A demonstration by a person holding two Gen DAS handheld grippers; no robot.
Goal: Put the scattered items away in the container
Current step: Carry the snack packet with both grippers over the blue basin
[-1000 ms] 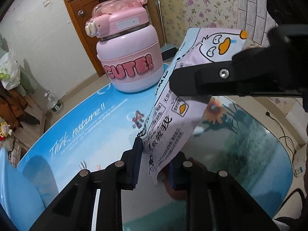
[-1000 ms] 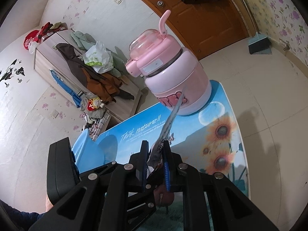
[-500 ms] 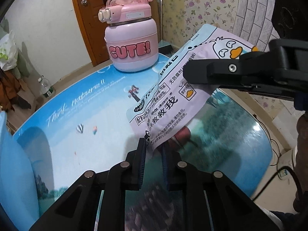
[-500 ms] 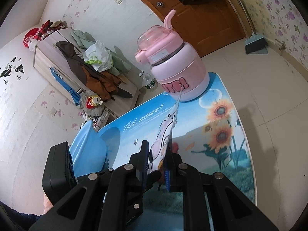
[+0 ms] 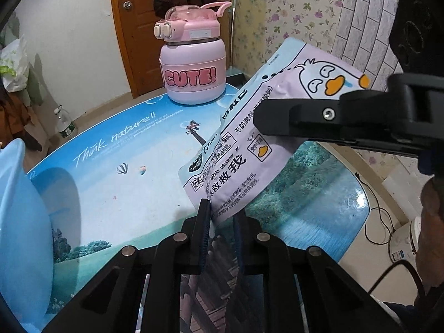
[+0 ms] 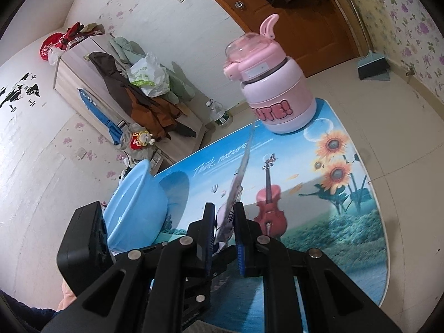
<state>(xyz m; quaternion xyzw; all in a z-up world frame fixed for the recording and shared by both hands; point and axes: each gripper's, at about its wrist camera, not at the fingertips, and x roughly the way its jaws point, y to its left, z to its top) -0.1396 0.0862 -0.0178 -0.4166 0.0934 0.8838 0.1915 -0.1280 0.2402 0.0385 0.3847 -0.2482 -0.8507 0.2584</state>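
- The blue basin (image 6: 136, 202) sits at the surface's edge; its inside cannot be seen.
- A pink bottle (image 5: 193, 63) stands on the printed surface (image 5: 111, 166), with a wooden door (image 5: 133, 27) behind.
- The lilac duck-print snack packet (image 5: 249, 155) hangs above the surface, clamped by both the left claw (image 5: 220, 216) and the right claw (image 6: 224, 216).

A brown wooden door (image 6: 291, 14) with dark clothes hanging on it stands between a white wall (image 5: 69, 55) and floral wallpaper (image 5: 291, 5). A low cabinet (image 6: 91, 83) piled with coats and bags lines the wall. The pale tiled floor (image 6: 388, 116) holds a dustpan (image 6: 373, 68) and a water bottle (image 6: 219, 115).
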